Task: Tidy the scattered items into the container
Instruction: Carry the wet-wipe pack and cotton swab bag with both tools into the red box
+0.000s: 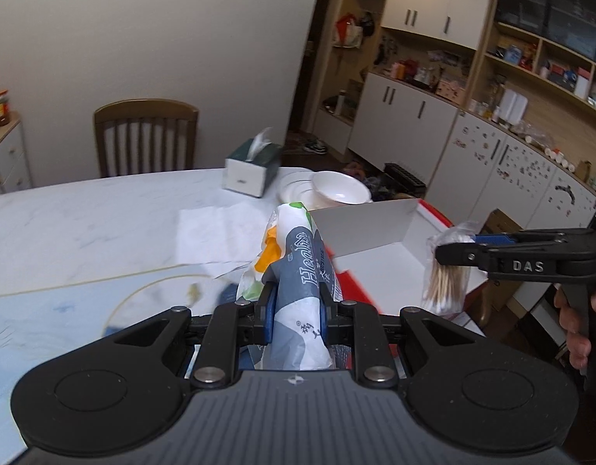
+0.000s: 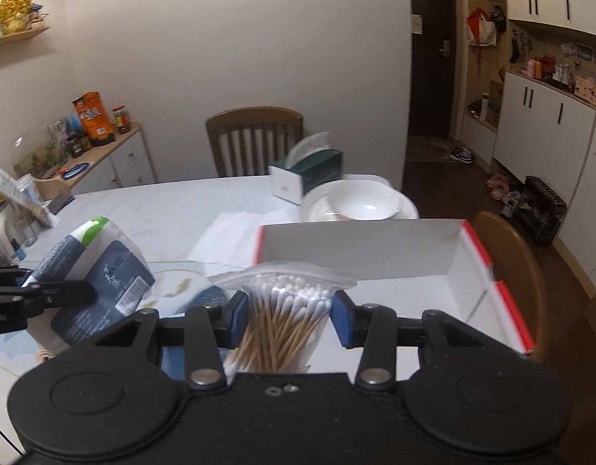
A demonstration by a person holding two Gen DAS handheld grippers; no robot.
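My left gripper is shut on a grey, white and orange tissue pack, held above the table just left of the white box with red rim. The pack also shows in the right wrist view, with the left gripper on it. My right gripper is shut on a clear zip bag of cotton swabs, held over the near side of the box. In the left wrist view the right gripper holds the swab bag above the box's right side.
A green tissue box, a white bowl on a plate and a flat white paper sheet lie behind the box on the marble table. Wooden chairs stand at the far side and right. Cabinets line the right wall.
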